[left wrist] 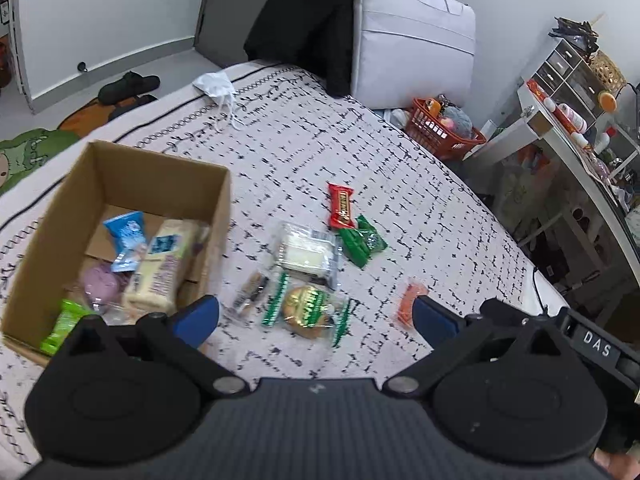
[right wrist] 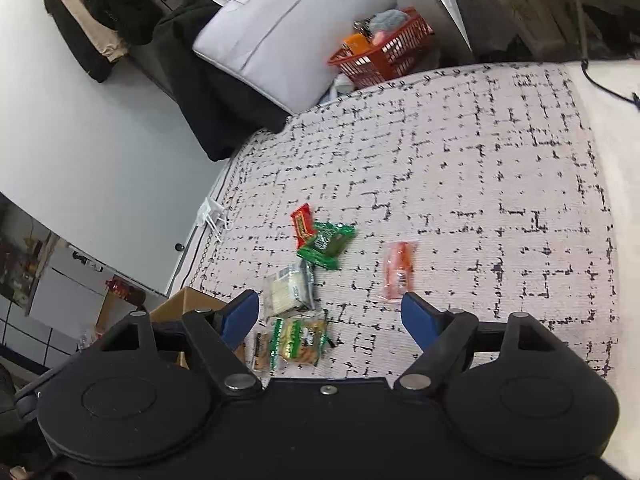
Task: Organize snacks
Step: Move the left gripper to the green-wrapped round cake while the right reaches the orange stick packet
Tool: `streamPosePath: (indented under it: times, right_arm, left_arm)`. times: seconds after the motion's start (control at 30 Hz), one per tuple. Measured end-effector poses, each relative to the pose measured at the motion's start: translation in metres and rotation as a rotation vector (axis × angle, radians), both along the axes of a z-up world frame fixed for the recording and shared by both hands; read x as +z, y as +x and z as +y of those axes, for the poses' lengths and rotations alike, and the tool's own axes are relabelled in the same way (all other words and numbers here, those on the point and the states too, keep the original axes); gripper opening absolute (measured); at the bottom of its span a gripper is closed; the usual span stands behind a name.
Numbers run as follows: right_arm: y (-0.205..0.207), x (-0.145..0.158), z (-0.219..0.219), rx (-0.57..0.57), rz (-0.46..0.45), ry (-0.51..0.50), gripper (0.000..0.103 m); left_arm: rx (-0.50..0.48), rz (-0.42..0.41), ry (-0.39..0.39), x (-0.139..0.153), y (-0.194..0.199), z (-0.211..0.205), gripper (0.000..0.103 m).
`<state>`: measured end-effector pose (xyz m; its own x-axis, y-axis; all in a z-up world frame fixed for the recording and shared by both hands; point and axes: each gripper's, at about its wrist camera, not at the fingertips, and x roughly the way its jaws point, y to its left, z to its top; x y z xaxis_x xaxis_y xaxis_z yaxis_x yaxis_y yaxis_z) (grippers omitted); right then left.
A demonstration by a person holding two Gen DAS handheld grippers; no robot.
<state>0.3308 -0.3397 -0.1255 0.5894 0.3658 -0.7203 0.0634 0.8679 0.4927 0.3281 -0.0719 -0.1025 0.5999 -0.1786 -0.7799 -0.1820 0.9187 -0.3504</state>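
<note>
Above the bedspread [left wrist: 400, 168], both the left gripper [left wrist: 316, 316] and right gripper [right wrist: 328, 316] hover, fingers apart and empty, over loose snack packets [left wrist: 308, 308] beside the cardboard box [left wrist: 156, 176].

Both fisheye cameras sit just behind their own claws, angled steeply down at the patterned bedspread [left wrist: 400, 184]. The left view looks past its left gripper [left wrist: 316, 320], with the cardboard box [left wrist: 120, 176] at the claw's left; the right view looks past its right gripper [right wrist: 328, 320]. Both share the red candy bar [left wrist: 341, 206] [right wrist: 303, 226] ahead and the orange basket [left wrist: 436, 132] [right wrist: 384, 50] beyond.

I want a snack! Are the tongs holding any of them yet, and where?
No. Both the left tongs and the right tongs are open and empty, above the snacks.
</note>
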Motion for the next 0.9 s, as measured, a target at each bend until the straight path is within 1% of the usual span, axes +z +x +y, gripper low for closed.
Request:
streamPosePath:
  times: [0.17, 0.23, 0.33, 0.37, 0.47, 0.77, 0.9]
  right_arm:
    - [0.004, -0.009, -0.004, -0.010, 0.022, 0.002, 0.068]
    - [0.007, -0.012, -0.006, -0.020, 0.030, 0.007, 0.065]
    - [0.011, -0.016, -0.007, -0.025, 0.039, 0.010, 0.060]
    - [0.012, -0.017, -0.008, -0.025, 0.042, 0.013, 0.059]
    - [0.016, -0.022, -0.008, -0.028, 0.047, 0.008, 0.058]
    - [0.038, -0.043, -0.011, -0.079, 0.110, 0.000, 0.057]
    - [0.043, -0.050, -0.008, -0.084, 0.128, -0.003, 0.058]
  left_arm:
    - [-0.004, 0.011, -0.023, -0.012, 0.009, -0.010, 0.099]
    - [-0.013, 0.016, -0.026, -0.018, 0.012, -0.015, 0.094]
    - [-0.029, 0.032, -0.033, -0.027, 0.019, -0.022, 0.084]
    - [-0.034, 0.037, -0.036, -0.030, 0.021, -0.024, 0.080]
    - [-0.045, 0.060, -0.052, -0.042, 0.030, -0.028, 0.073]
    - [-0.057, 0.120, -0.033, -0.073, 0.053, -0.032, 0.072]
    - [-0.070, 0.133, 0.005, -0.085, 0.060, -0.036, 0.072]
